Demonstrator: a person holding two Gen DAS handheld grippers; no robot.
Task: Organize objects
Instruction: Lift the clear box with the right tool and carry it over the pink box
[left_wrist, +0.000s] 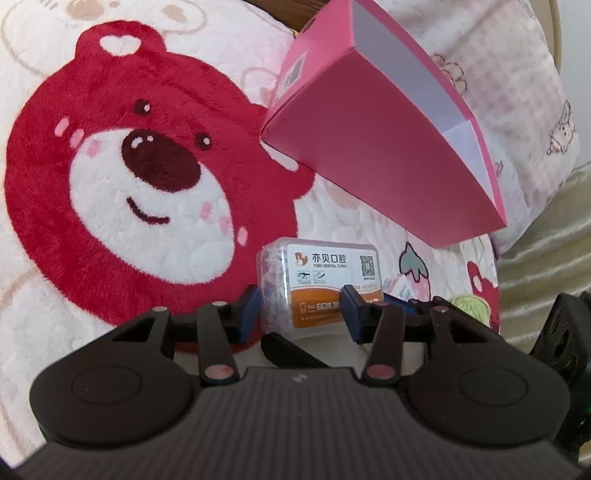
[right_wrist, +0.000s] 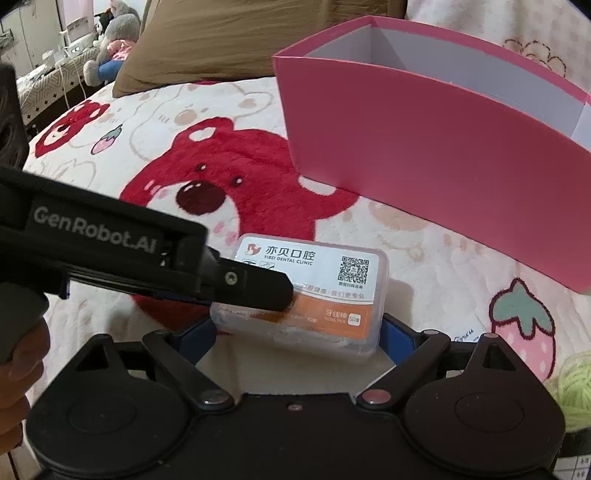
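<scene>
Floss box (right_wrist: 314, 291), bear blanket (right_wrist: 229, 173), perhaps bedroom

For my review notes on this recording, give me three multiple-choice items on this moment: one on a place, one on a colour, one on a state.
1. Where is the floss pick box?
A. Inside the pink box
B. Outside the pink box, over the bear blanket
C. On the brown pillow

2. What colour is the lower band of its label?
A. Orange
B. Green
C. Purple

3. How is the pink box?
A. Closed with a lid
B. Flattened
C. Open at the top

Key:
1 B: the floss pick box shows in front of the pink box, above the bear blanket.
2 A: the label is white above and orange below.
3 C: no lid is on it and its white inner walls show.
</scene>
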